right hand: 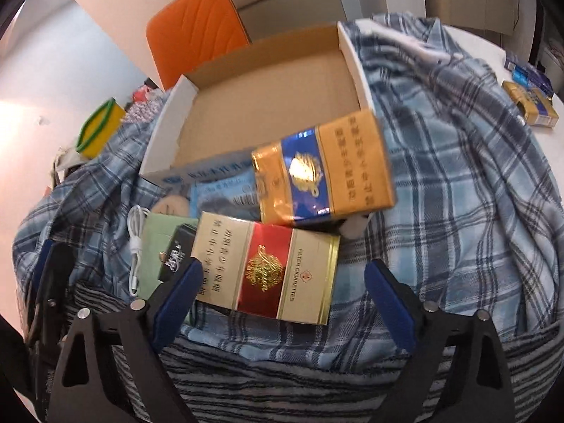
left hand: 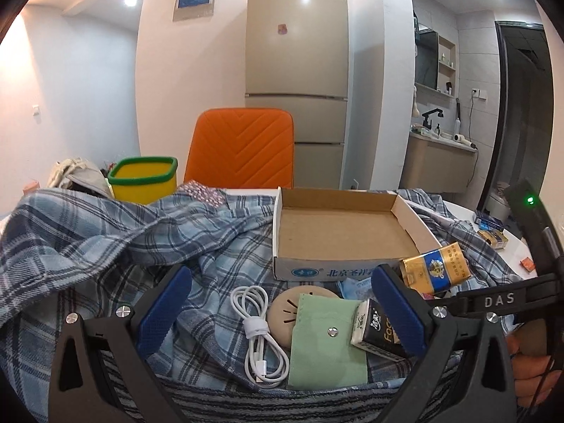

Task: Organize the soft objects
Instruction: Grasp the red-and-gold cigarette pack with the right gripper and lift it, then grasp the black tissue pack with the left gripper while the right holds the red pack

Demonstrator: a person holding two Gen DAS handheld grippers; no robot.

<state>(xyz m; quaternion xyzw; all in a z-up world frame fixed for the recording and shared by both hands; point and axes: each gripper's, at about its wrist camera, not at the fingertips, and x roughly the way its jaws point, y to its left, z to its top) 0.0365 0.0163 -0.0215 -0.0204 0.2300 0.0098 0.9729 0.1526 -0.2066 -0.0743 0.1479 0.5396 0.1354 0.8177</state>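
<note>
Step in hand, as judged: picking small items off the plaid cloth (right hand: 458, 183) for the empty cardboard box (right hand: 268, 105), upper centre. Right tool (right hand: 282, 303) released, jaws wide astride the red-gold pack (right hand: 268, 275), lower centre, pads not touching. Left tool (left hand: 278, 313) released above the green pouch (left hand: 324, 345). Next: lower, clench squarely.

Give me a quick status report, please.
Both tools open, left, right. Red pack between the right fingers, ungripped. Box empty. Gold pack leans on its front edge.
</note>
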